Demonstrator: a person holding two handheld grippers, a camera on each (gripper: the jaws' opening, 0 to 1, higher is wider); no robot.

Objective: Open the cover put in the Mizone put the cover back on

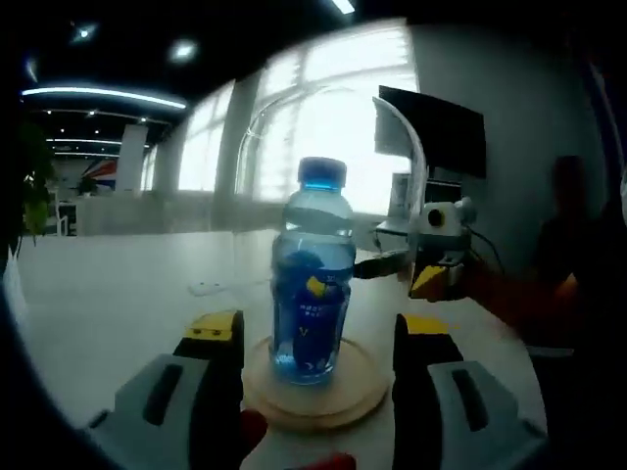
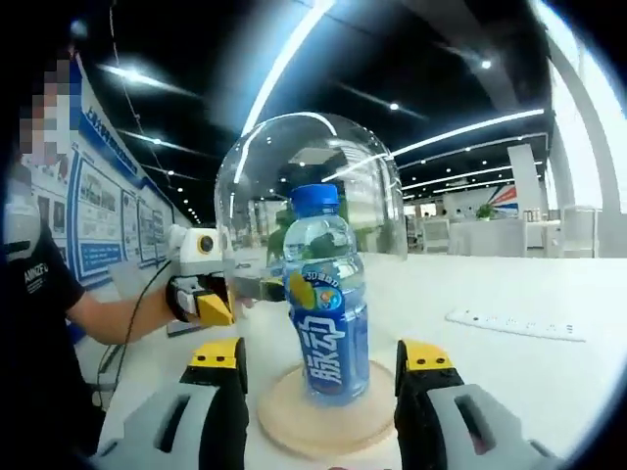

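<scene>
A broad white table point(image 2: 549, 284) with a smooth matte top carries everything. On it lies a round, flat wooden base point(image 2: 323, 421), pale and unvarnished in look, and the bottle point(image 2: 326, 304) stands upright on its middle.

Behind the bottle rises the dome point(image 2: 313, 186), a clear glass or plastic cover with a rounded top. It is tilted, and it sits behind the bottle rather than over it; whether its rim touches the base cannot be told.

In the right gripper view the left gripper point(image 2: 217, 284) reaches in from the left, held by a person's arm, its grey and yellow jaws at the dome's lower edge. How firmly they grip the dome cannot be told.

The right gripper point(image 2: 321, 377) has its jaws spread wide, one on each side of the base and bottle, touching neither and holding nothing. The jaws are dark with yellow tips and grey bodies.

The bottle is clear plastic with blue liquid, a blue wrap label with white characters and a small yellow mark, and a blue screw cap point(image 2: 315, 199).

A white power strip point(image 2: 517, 323) lies flat, well apart to the right.
</scene>
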